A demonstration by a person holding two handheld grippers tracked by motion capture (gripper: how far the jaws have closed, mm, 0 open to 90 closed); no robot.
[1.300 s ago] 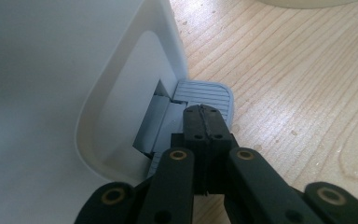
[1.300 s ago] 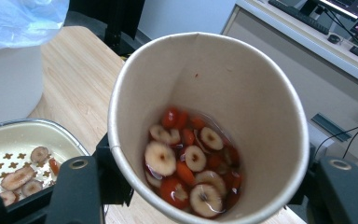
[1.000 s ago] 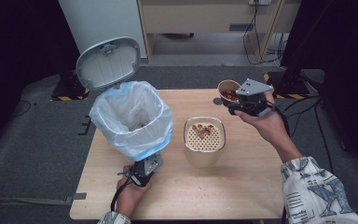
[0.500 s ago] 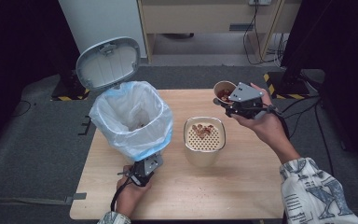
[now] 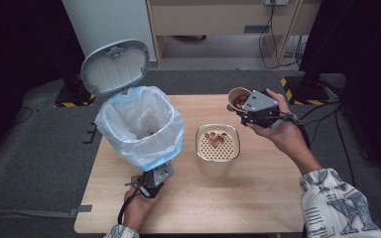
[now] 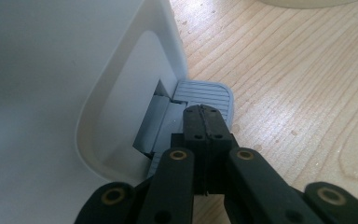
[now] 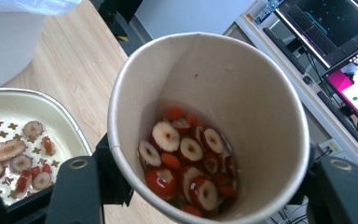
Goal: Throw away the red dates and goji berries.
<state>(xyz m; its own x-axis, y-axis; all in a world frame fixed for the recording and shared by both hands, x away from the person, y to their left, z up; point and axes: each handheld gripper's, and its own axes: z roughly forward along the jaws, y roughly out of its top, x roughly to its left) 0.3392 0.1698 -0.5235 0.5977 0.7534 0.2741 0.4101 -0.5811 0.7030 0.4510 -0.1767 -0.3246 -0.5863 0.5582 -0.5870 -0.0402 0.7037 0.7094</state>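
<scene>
The right gripper (image 5: 245, 110) was clamped around a paper cup (image 7: 205, 126) of sliced red fruit in liquid, held tilted above the table (image 5: 258, 198) just beside the strainer pot (image 5: 218, 148), which lay below and to its left. The left gripper (image 6: 203, 119), jaws fully closed with nothing between them, pressed down on the grey pedal (image 6: 205, 91) of the lined bin (image 5: 141, 126), whose lid (image 5: 115, 67) stood raised.

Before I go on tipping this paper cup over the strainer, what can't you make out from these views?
- Bin inside: high view, the liner folds hide most of it.
- Pedal: left gripper view, shut left gripper covers its near part.
- Paper cup outside and grip: right gripper view, the cup's wall hides the pads.
- Strainer holes: high view, too small.
</scene>
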